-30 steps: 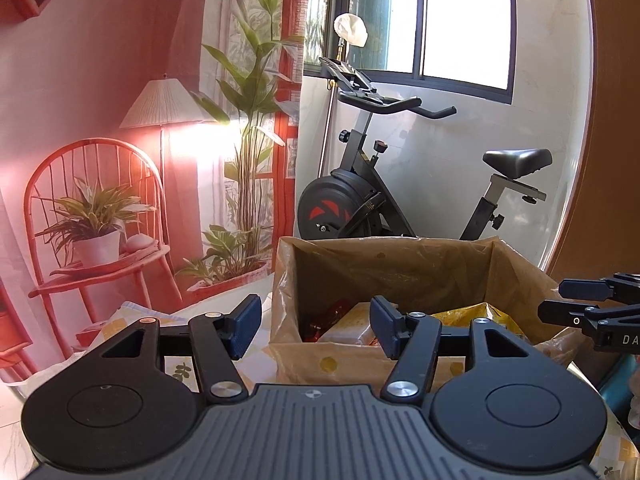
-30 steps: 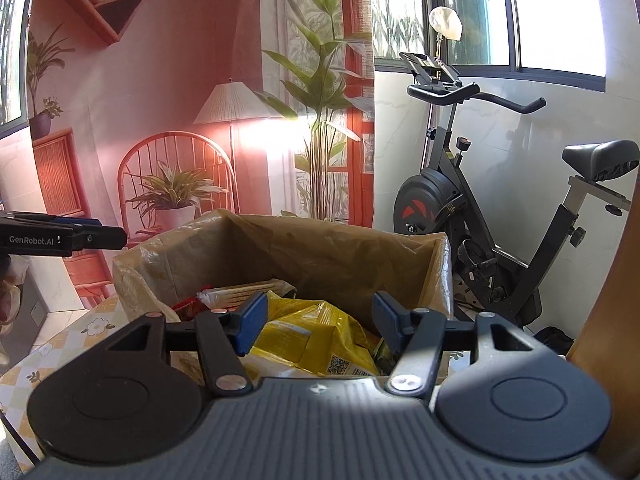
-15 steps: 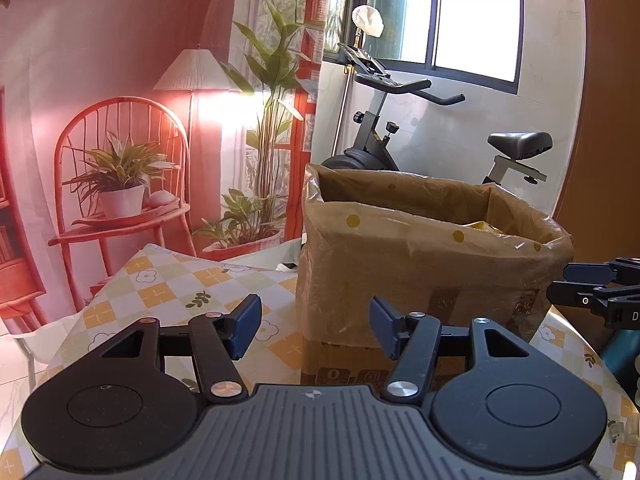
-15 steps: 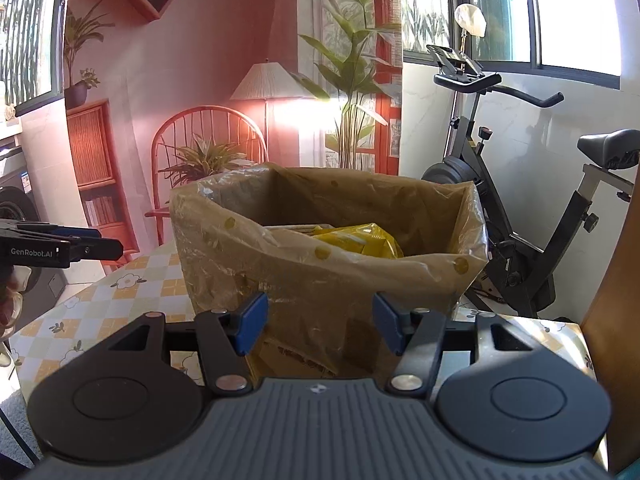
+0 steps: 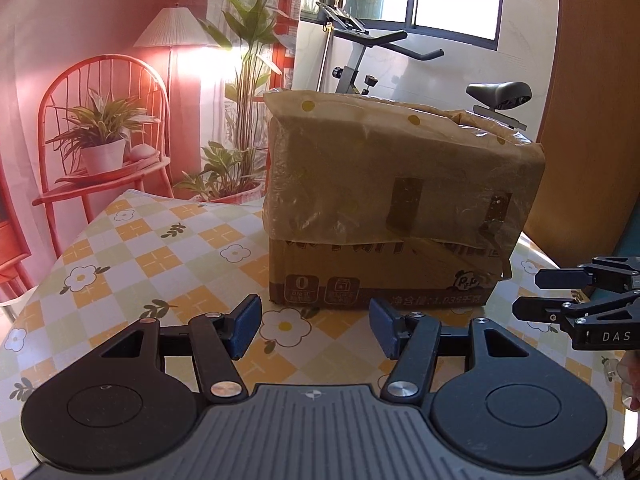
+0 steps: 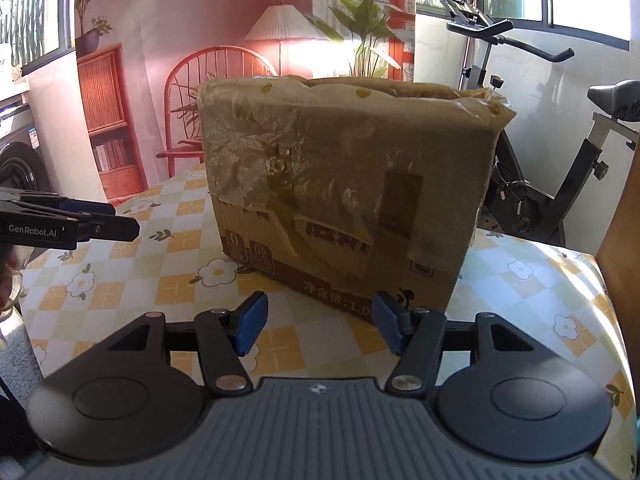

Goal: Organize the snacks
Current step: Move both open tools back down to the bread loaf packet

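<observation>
A brown cardboard box (image 5: 384,208) lined with a tan plastic bag stands on the checked tablecloth; it also shows in the right wrist view (image 6: 344,184). Its contents are hidden from this low angle. My left gripper (image 5: 314,330) is open and empty, just above the table in front of the box. My right gripper (image 6: 318,328) is open and empty, close to the box's near lower edge. The right gripper shows at the right edge of the left wrist view (image 5: 580,300), and the left gripper at the left edge of the right wrist view (image 6: 68,220).
The table (image 5: 160,256) has a yellow and green flower-patterned cloth. An exercise bike (image 6: 560,160) stands behind the box at the right. A printed backdrop with a red chair (image 5: 100,128) hangs behind. A wooden panel (image 5: 592,120) rises at the right.
Both grippers have dropped from above the box's open top to table level in front of it and pulled back. The snack packets inside are no longer visible.
</observation>
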